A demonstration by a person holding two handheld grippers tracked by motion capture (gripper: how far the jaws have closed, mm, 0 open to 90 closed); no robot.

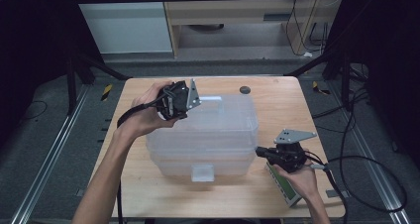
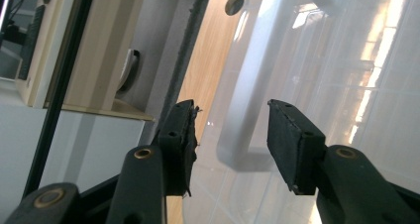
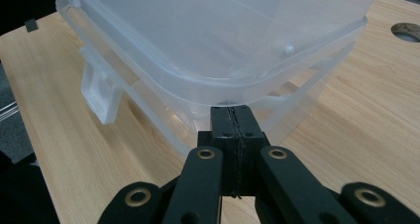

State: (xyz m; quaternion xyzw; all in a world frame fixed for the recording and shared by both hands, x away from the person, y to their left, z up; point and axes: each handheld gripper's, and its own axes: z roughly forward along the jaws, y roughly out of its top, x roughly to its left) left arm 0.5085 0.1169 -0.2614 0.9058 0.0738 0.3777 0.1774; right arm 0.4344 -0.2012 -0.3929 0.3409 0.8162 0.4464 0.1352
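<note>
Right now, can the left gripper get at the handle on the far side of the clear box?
Probably yes. The left gripper hangs at the far rim of the clear box with its jaws open, and the handle lies between them with nothing in the way.

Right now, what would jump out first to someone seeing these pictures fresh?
The big clear plastic box in the middle of the wooden table. The left gripper hovers at its far left corner, jaws open astride the lid's raised edge without pressing it. The right gripper has its shut jaws against the box's right side.
</note>
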